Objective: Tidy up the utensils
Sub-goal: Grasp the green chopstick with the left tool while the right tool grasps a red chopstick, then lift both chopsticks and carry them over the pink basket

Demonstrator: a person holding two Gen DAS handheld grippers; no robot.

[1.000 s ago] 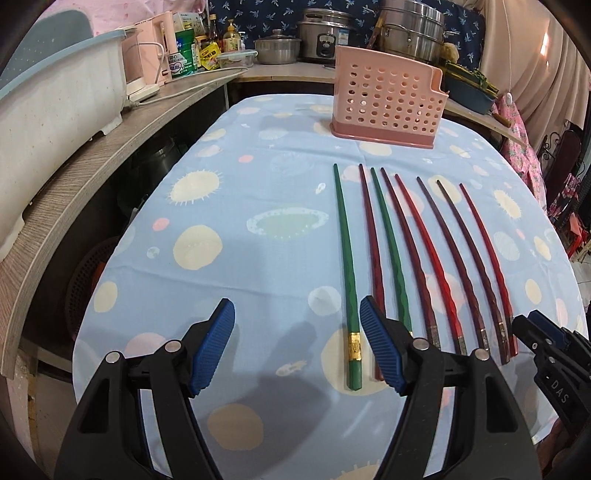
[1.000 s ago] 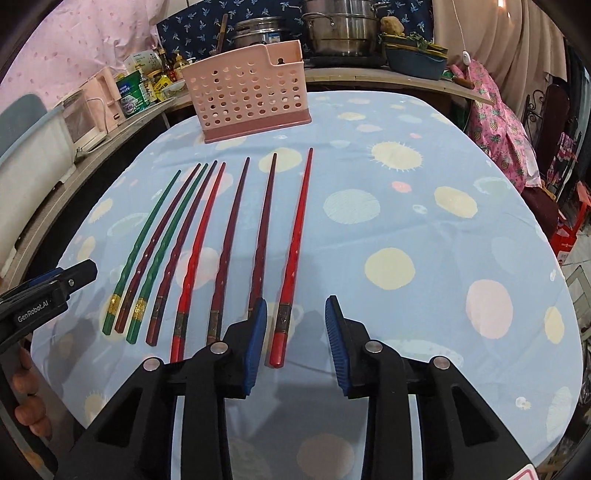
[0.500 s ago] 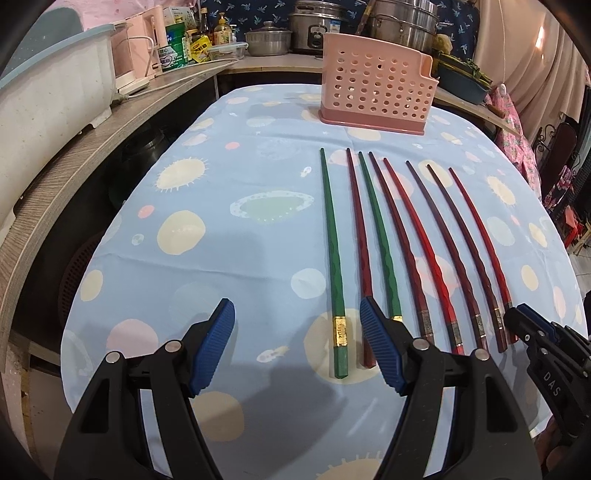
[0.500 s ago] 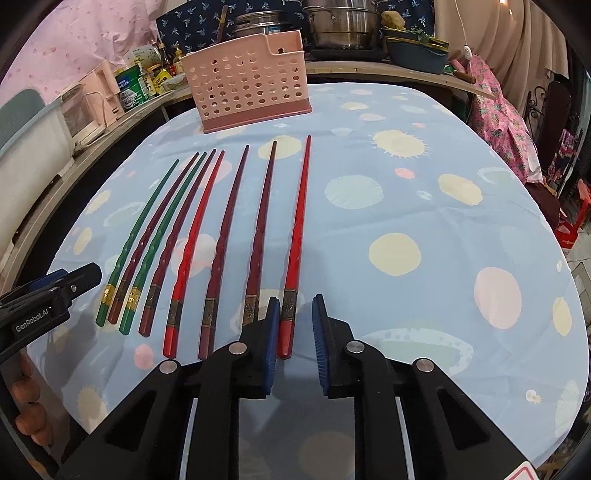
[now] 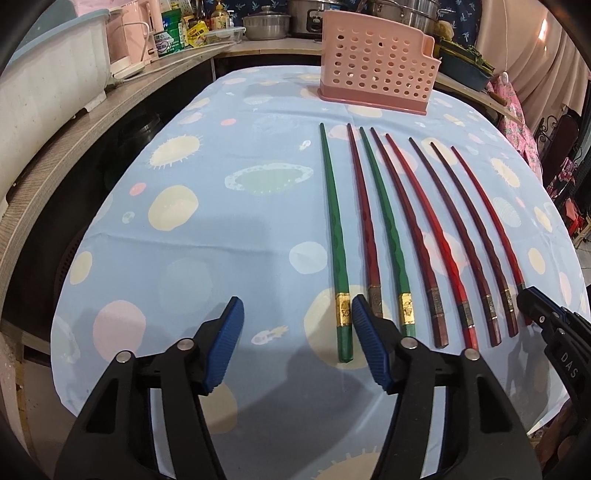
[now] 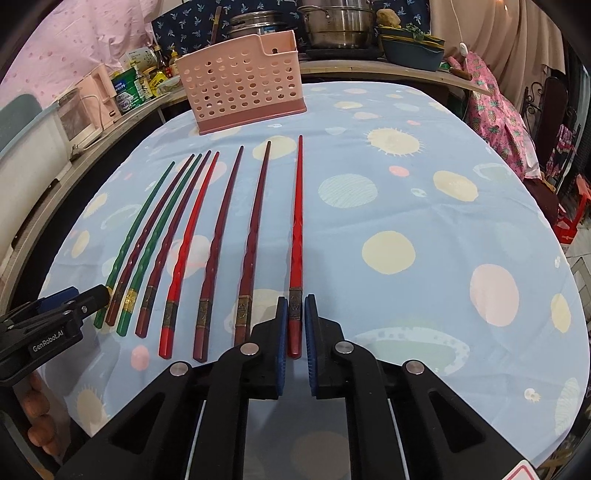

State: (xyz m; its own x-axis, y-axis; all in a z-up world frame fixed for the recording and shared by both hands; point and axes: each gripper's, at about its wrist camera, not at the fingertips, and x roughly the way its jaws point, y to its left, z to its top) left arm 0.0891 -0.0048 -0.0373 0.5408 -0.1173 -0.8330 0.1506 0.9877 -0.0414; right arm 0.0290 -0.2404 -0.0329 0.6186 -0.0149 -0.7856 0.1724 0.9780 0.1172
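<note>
Since a second ago I've narrowed my right gripper (image 6: 295,321) onto the outermost red chopstick (image 6: 297,221), jaws pinching its butt end on the table (image 6: 406,295). My left gripper (image 5: 297,321) hangs with jaws spread beside the green chopstick (image 5: 334,236). This is the first pickup; next I'd lift and carry to the pink holder (image 6: 243,92)

place: home kitchen | cues: steel pots (image 6: 334,22), kettle (image 5: 127,40) (pink), cluttered counter (image 5: 122,94)
</note>
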